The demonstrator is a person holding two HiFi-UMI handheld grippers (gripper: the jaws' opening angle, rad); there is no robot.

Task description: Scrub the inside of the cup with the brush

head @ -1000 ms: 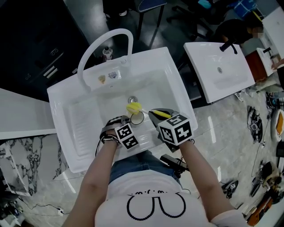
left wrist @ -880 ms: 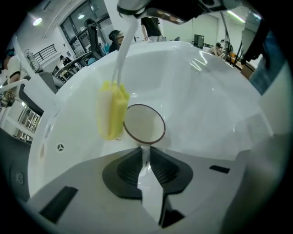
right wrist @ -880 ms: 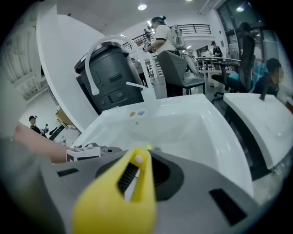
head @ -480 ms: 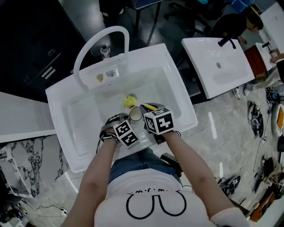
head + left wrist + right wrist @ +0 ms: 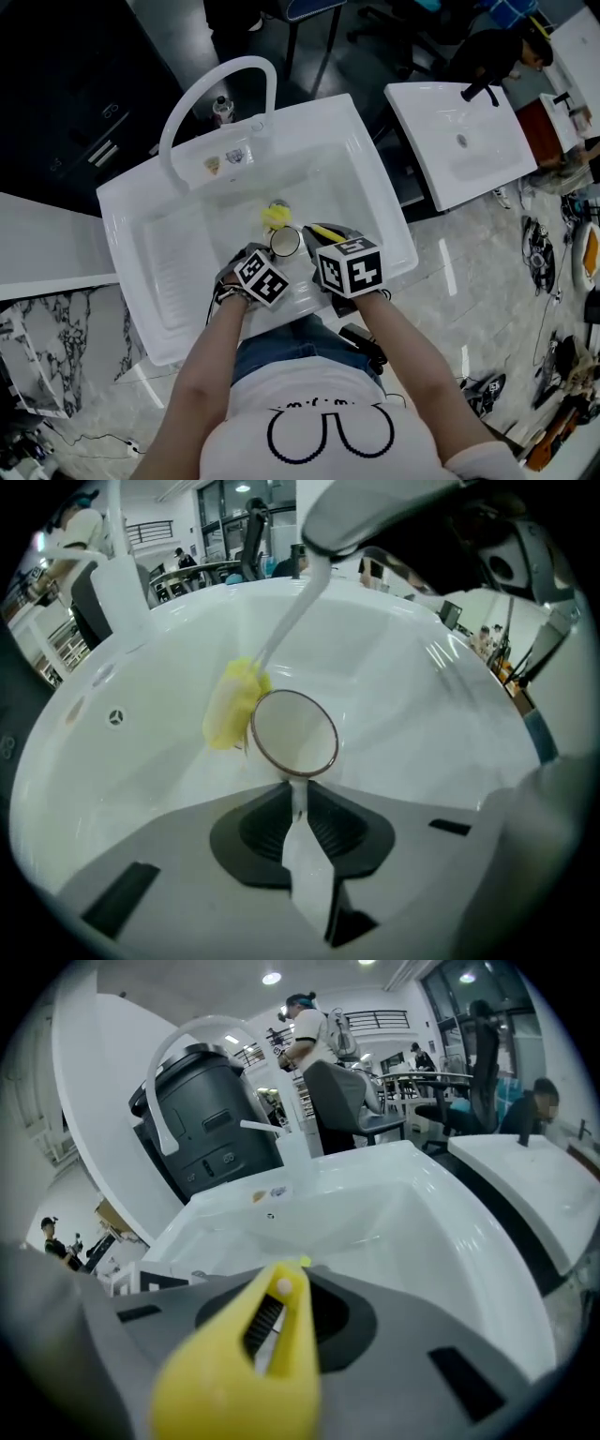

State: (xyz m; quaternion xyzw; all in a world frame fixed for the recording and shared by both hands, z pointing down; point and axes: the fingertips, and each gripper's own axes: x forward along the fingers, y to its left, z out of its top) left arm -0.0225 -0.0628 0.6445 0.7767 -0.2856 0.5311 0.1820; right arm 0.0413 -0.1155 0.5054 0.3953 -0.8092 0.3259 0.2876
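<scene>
Working low in the sink (image 5: 328, 183), we have the left gripper (image 5: 298, 794) clamped on the cup (image 5: 292, 731) by its thin handle, mouth facing back at the jaws. The right gripper (image 5: 277, 1302) is closed on the brush (image 5: 234, 1382) at its yellow grip. Its head (image 5: 232, 705) lies just beyond the left jaws, beside the rim's left edge, outside the cup. We judge the scrub unfinished: the head must enter the mouth. A second basin (image 5: 459, 141) sits well off to the right and the faucet (image 5: 239, 63) arches far beyond both jaws, so nothing blocks the way.
</scene>
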